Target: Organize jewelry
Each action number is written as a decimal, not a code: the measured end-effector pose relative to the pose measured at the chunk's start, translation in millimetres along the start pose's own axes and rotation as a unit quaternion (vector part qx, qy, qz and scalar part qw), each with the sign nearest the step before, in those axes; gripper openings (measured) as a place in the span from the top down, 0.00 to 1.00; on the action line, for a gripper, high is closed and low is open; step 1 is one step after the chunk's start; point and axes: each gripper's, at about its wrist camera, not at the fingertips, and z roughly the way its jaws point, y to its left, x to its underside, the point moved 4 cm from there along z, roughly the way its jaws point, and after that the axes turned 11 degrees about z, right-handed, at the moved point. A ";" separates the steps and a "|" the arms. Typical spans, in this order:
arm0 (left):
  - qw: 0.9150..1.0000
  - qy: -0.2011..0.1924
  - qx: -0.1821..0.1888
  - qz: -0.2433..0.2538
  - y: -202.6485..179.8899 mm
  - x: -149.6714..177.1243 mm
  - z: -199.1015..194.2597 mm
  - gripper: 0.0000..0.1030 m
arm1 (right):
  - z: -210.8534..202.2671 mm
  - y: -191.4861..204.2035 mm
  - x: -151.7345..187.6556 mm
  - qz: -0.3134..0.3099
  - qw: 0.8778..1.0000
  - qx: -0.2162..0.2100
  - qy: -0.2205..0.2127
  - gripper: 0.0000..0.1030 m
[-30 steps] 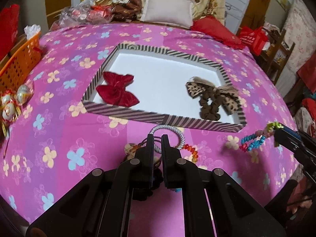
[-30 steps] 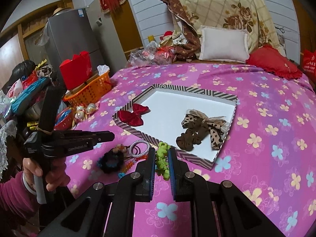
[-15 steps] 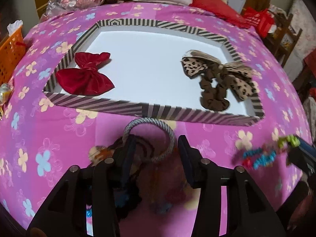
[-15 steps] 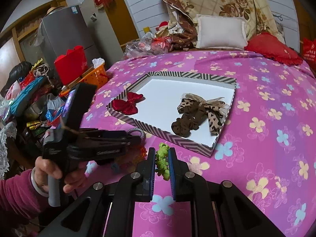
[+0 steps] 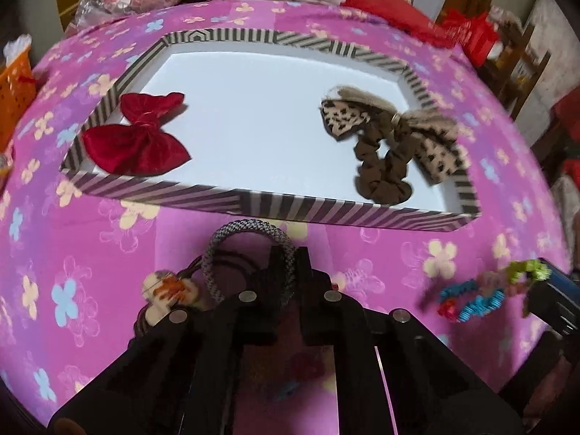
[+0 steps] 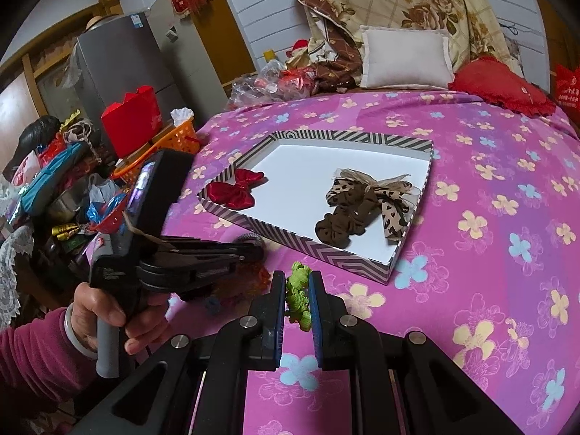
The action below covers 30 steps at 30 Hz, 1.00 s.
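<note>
The left gripper [image 5: 290, 268] has just closed, clamped on the grey hair tie [image 5: 250, 230]; lift straight (tangled cords beside it) into the near tray [image 5: 253, 199].

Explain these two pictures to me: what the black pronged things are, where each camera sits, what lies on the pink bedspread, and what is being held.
No robot here: a person holds a handheld tool in each hand, each with a camera looking along its two fingers. In the left view, the left tool has just closed on a grey braided hair band. In the right view, the right tool is shut on a green beaded string. On the bedspread sits a striped tray holding a red bow and a leopard-print scrunchie.
</note>
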 end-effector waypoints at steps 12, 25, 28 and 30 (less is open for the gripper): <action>0.998 -0.054 0.009 -0.019 20.0 -2.9 -63.6 0.94 | 0.7 23.6 -9.1 -0.020 1.000 -0.004 -0.004 0.88; 0.998 -0.052 -0.041 -0.013 31.6 -21.8 -64.9 0.94 | 11.6 36.5 -44.6 -0.036 0.999 -0.001 -0.017 0.88; 0.997 -0.050 -0.051 -0.010 34.2 -29.2 -61.3 0.94 | 16.6 38.3 -54.7 -0.037 0.999 -0.001 -0.020 0.88; 0.997 -0.050 -0.058 -0.008 36.2 -34.4 -59.2 0.94 | 19.8 39.5 -60.0 -0.039 0.999 0.000 -0.021 0.88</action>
